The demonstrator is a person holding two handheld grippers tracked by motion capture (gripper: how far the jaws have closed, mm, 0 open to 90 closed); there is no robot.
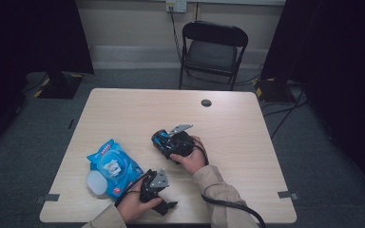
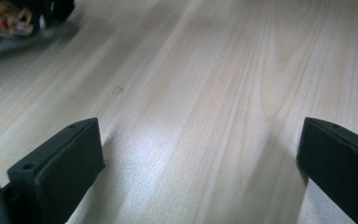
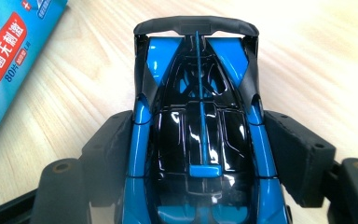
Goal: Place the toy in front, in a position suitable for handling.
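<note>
Clamped between the jaws of the right gripper (image 3: pixel 200 158) was a blue and black toy car (image 3: pixel 200 116), its sides pressed by both black pads in the right gripper view, so the jaws were closed as far as the car's body allowed. The car's dark rear wing (image 3: pixel 196 25) was pointed away from the gripper's camera, beyond the jaw tips, and light wood could be seen past it. In the high view the car (image 1: pixel 161 138) was seen just ahead of the right hand (image 1: pixel 192 159), near the middle of the table (image 1: pixel 237 123), projecting from the gripper (image 1: pixel 168 142) toward the person's left; whether it was resting on the wood or lifted slightly could not be told.

A blue wipes packet (image 1: pixel 114 166) with a white flap was seen to the left of that gripper, apart from the car, and its printed edge (image 3: pixel 9 56) was caught at the upper left of the right gripper view. A pale round lid-like object (image 1: pixel 95 183) was lying against the packet's near side.

The left gripper (image 1: pixel 168 205) was held in the left hand (image 1: pixel 130 206) near the table's front edge, just right of the packet. In the left gripper view its two jaws were spread wide, with nothing between them but bare wood grain (image 2: pixel 200 107).

A black folding chair (image 1: pixel 212 50) was standing beyond the far edge of the table.
</note>
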